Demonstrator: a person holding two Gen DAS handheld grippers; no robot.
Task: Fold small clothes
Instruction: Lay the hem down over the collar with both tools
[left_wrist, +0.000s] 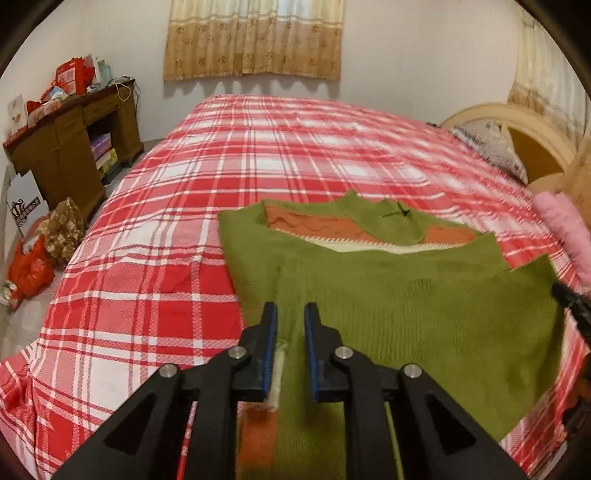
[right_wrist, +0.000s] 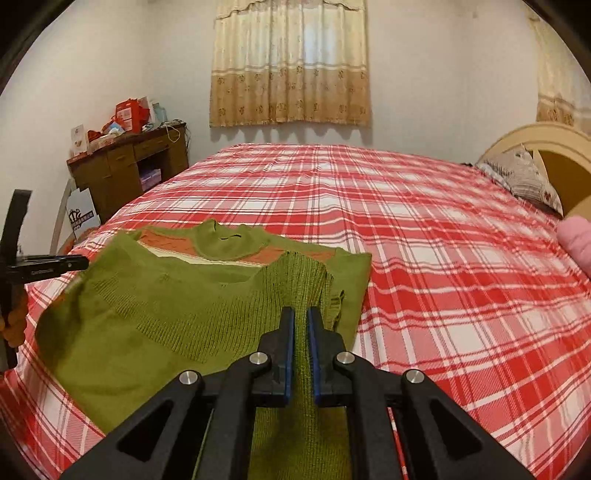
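L gripper (left_wrist: 290, 314): jaws narrow, pinched on the near hem of the green sweater (left_wrist: 388, 295), at its L corner, where an orange/white band shows. R gripper (right_wrist: 301, 317): jaws nearly together, clamped on ribbed hem at the R corner; knit rises in a ridge to the pads. Both corners appear lifted off the plaid bedspread (right_wrist: 443, 258). Sweater lies ahead of both tools, long axis running away from them, collar at far end, orange chest stripe just short of it. Grippers sit side by side across the hem, neither clearly nearer the collar. Judgement: next move carries hem fwd toward collar; both hands need equal travel or fold edge skews.
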